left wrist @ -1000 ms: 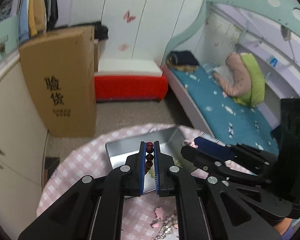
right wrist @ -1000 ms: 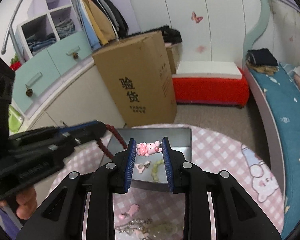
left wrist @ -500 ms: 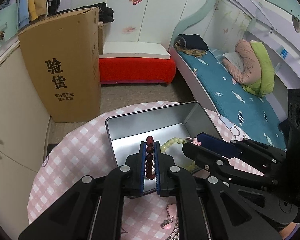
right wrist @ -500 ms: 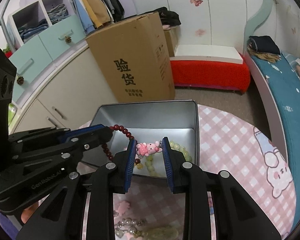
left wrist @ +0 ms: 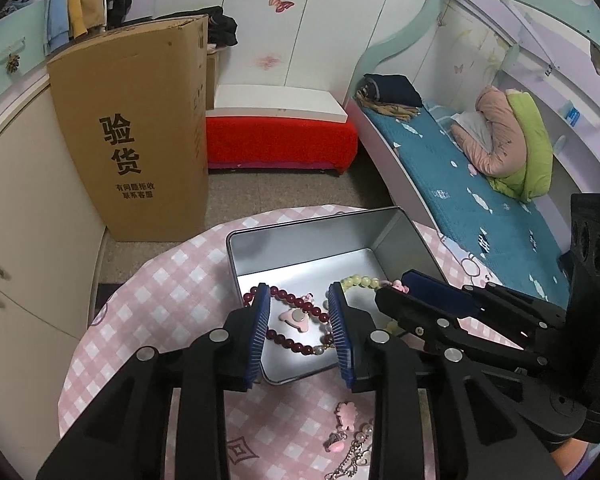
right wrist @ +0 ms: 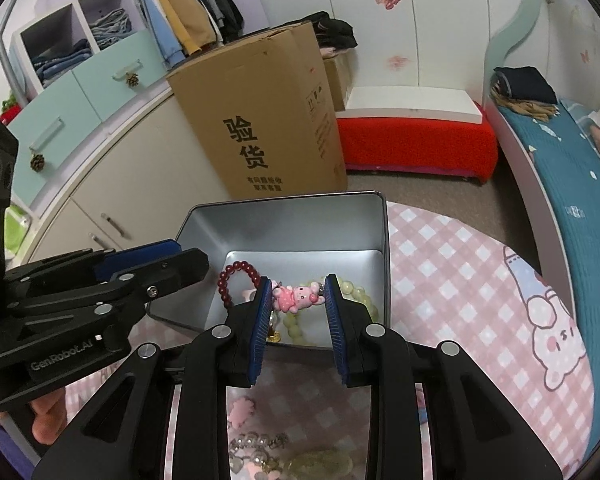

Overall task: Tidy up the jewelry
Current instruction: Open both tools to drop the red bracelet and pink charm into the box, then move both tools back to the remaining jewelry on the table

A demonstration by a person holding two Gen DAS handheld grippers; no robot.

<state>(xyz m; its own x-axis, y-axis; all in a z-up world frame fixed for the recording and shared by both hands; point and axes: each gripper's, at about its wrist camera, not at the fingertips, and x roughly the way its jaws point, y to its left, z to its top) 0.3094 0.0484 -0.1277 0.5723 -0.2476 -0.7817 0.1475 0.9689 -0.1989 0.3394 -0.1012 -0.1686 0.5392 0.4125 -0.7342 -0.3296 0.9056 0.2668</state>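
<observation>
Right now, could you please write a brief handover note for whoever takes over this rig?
Left gripper: open above the tin, nothing held.
Right gripper: shut on pink bear charm, over the tin.
In the tin: dark red bead bracelet, pale green bead bracelet, a pink flat charm.
Left: drop the bear charm in, then move the pink flower charm and the pearl and chain pieces from the tablecloth.

Left gripper (left wrist: 299, 312) jaws parted; red bracelet (left wrist: 296, 320) dropped into tin (left wrist: 300, 240).

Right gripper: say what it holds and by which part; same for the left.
The right gripper pinches the pink bear charm across its ends. The left gripper is open, holding nothing; the dark red bead bracelet lies in the tin.
</observation>
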